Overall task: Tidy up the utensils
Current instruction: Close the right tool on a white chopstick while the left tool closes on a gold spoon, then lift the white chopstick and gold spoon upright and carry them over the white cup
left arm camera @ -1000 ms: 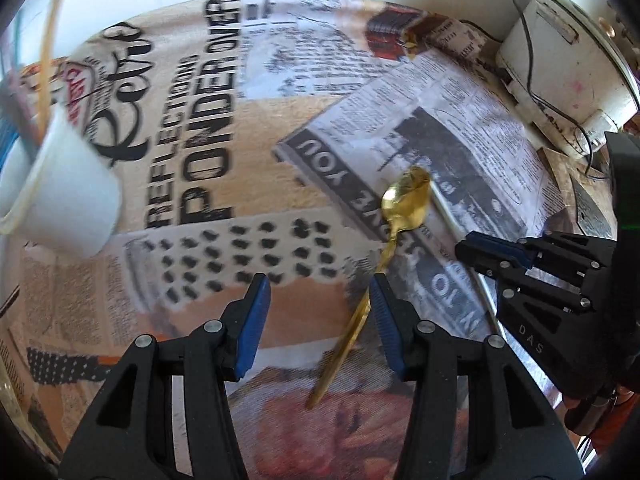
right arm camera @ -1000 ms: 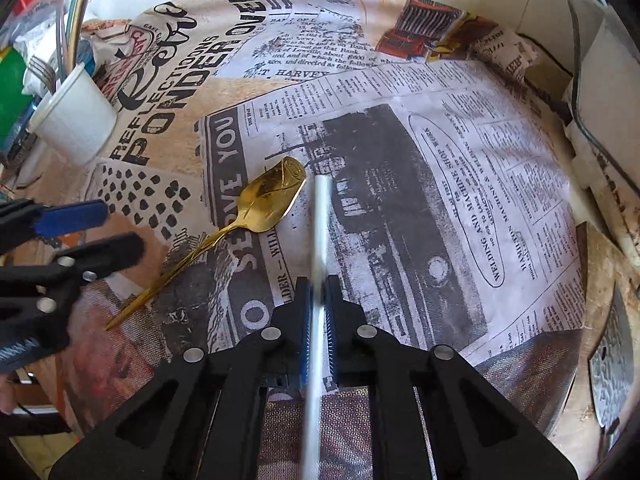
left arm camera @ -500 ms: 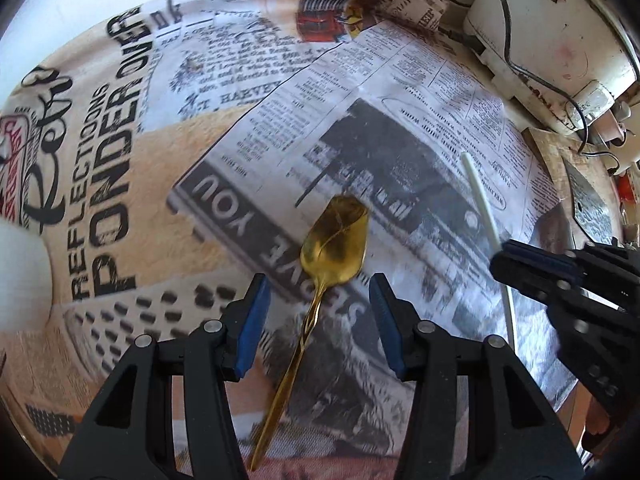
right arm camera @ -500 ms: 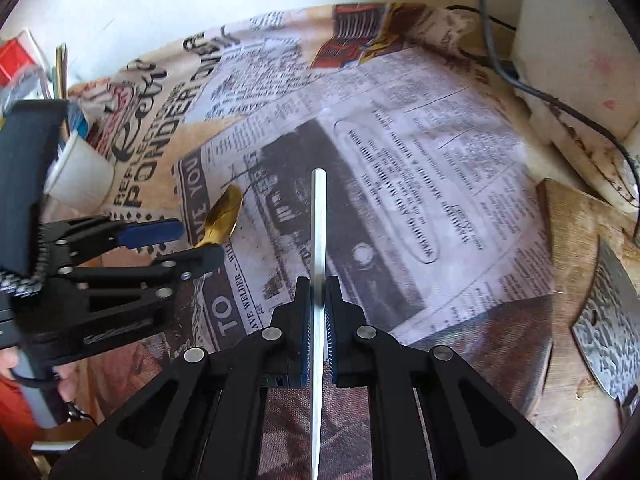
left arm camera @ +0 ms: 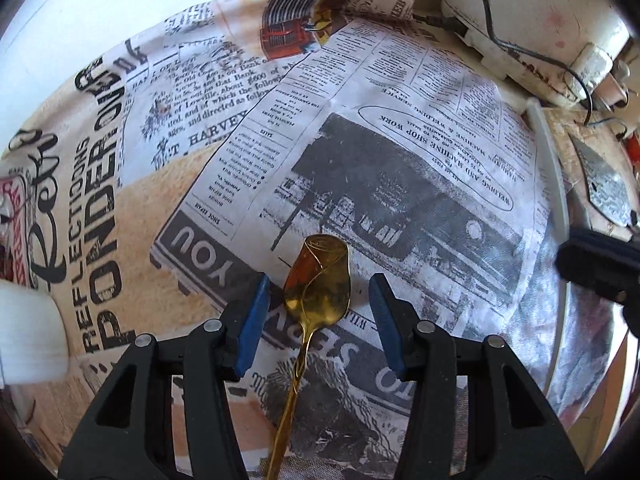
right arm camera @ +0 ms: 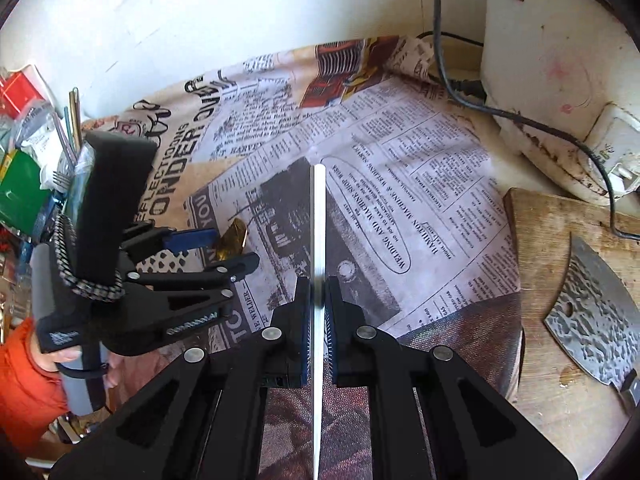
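The left gripper (left arm camera: 316,316) hangs over the newspaper-print cloth (left arm camera: 400,120) with its jaws parted, one blue pad on each side of the gold spoon (left arm camera: 318,284), neither pad touching it. That straddle looks deliberate: the bowl sits between the pads and the handle runs back under the gripper, so a squeeze here would catch the spoon near its neck. The right gripper (right arm camera: 319,320) is clenched on a thin white stick (right arm camera: 319,240), probably a chopstick, though I cannot tell for sure; it is gripped partway along its length with the tip pointing away over the cloth, held off the surface as if ready to be carried.

Largest first, the cloth covers the table and carries the spoon, which lies flat near the middle. To the far right stands a white appliance (right arm camera: 560,80) with a black cord (right arm camera: 520,116) trailing from it. Near right is a wooden board (right arm camera: 560,280) with a cleaver blade (right arm camera: 592,312) resting on it.

As for containers, a white cup (left arm camera: 28,332) shows at the left edge of the left wrist view; its inside is out of sight. At the far left, the right wrist view shows upright utensils (right arm camera: 74,120) behind the left gripper, but what holds them is hidden.
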A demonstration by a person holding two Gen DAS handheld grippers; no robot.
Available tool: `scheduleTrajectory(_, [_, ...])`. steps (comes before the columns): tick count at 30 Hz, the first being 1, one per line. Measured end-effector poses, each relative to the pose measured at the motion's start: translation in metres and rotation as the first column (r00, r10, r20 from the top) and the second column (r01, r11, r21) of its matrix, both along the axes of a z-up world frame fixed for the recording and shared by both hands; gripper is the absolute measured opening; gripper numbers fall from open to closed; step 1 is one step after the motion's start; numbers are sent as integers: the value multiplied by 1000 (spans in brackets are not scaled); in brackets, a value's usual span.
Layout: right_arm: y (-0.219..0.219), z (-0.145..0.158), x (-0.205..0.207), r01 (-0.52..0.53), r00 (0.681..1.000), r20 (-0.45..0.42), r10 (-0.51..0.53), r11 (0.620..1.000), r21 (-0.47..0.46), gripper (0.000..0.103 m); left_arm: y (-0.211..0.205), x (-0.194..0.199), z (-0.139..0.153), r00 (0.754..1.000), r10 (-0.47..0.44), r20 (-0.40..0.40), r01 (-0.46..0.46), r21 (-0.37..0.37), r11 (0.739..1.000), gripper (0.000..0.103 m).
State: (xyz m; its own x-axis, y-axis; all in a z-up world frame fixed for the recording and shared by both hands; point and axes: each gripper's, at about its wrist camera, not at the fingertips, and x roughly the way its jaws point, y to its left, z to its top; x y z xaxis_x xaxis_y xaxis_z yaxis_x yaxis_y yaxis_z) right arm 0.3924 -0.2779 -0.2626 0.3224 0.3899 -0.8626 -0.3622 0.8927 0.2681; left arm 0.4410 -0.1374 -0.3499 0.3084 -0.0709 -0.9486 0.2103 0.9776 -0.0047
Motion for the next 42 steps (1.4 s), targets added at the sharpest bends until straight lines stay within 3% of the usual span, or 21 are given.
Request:
scheduleTrajectory(4, [-1, 8, -2, 11, 1000, 19, -11, 1000, 11, 6, -2, 10, -1, 1000, -4, 2, 4, -3, 1000, 33])
scheduleTrajectory(10, [-4, 21, -7, 25, 998, 53, -26, 999, 27, 6, 1, 10, 0, 1000, -11, -13, 11, -11, 1000, 32])
scheduleTrajectory(24, [10, 49, -22, 9, 991, 131, -15, 999, 50, 6, 27, -43, 69, 987, 53, 154, -45, -54, 998, 32])
scheduleTrajectory(42, [50, 98, -46, -74, 965, 257, 53, 995, 74, 6, 94, -125, 152, 914, 229, 335, -183, -163, 970, 32])
